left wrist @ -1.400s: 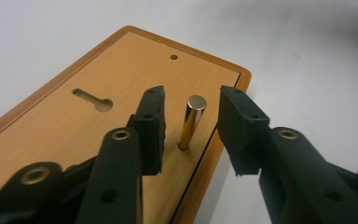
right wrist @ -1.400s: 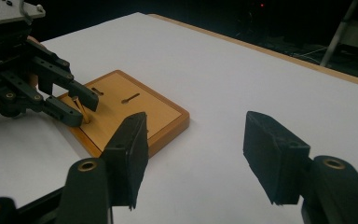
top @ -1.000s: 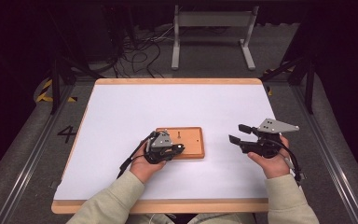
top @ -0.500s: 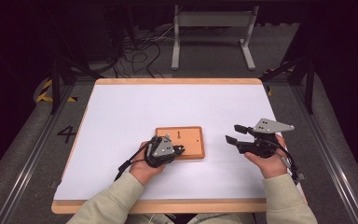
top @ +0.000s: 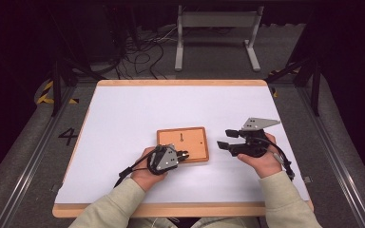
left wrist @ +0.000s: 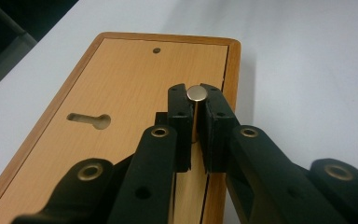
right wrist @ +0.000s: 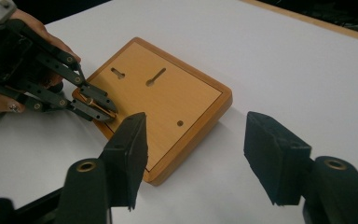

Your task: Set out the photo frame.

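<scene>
Metal pin (left wrist: pixel 196 93) sits lower centre of the high frame, clamped upright in left gripper (top: pixel 184 154) fingers over wooden board (top: pixel 183 144) on table (top: pixel 123 118). Right gripper (top: pixel 224 139), centre-right, fingers just widening, empty. Risk: pin tilts, misses hole, board slides unbraced.

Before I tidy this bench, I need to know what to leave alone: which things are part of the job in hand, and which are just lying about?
In the job:
- pin, clamped in the left gripper
- wooden board with slots
- right gripper, open, empty, beside the board

Lying about:
- cables on the floor beyond the table
- metal stand back there
</scene>
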A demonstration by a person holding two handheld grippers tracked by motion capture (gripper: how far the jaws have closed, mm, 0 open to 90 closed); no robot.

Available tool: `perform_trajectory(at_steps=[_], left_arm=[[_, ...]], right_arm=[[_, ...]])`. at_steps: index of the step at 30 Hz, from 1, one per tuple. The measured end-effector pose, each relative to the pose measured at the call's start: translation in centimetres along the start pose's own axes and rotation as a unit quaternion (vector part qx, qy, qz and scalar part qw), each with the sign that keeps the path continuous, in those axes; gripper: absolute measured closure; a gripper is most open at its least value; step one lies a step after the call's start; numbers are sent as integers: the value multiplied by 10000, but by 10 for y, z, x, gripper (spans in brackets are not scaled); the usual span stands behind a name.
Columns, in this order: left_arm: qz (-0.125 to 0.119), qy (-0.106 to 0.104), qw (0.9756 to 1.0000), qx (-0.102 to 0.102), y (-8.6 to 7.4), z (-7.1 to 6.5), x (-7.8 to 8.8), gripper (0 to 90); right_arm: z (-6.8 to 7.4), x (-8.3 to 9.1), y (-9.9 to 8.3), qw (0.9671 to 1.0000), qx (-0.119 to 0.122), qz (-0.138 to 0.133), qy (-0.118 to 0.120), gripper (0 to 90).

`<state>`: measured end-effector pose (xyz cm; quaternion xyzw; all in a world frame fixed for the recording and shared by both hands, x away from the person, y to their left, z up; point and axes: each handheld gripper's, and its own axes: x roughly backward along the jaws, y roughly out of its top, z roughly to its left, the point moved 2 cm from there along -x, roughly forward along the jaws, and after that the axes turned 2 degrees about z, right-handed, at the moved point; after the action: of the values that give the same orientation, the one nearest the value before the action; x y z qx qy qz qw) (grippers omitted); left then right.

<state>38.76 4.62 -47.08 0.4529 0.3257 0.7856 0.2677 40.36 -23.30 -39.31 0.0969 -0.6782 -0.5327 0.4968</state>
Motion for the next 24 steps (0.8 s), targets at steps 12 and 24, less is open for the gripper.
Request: perform_trajectory(at_steps=[12,24], left_arm=[[22,114,9994,-321,1,-4,1,841],[57,149,9987,-480,1,-8,2,841]], right_arm=[[-7,-38,19,9973,-119,664,286,283],[-19,-77,23,9910,-433,1181,462,224]])
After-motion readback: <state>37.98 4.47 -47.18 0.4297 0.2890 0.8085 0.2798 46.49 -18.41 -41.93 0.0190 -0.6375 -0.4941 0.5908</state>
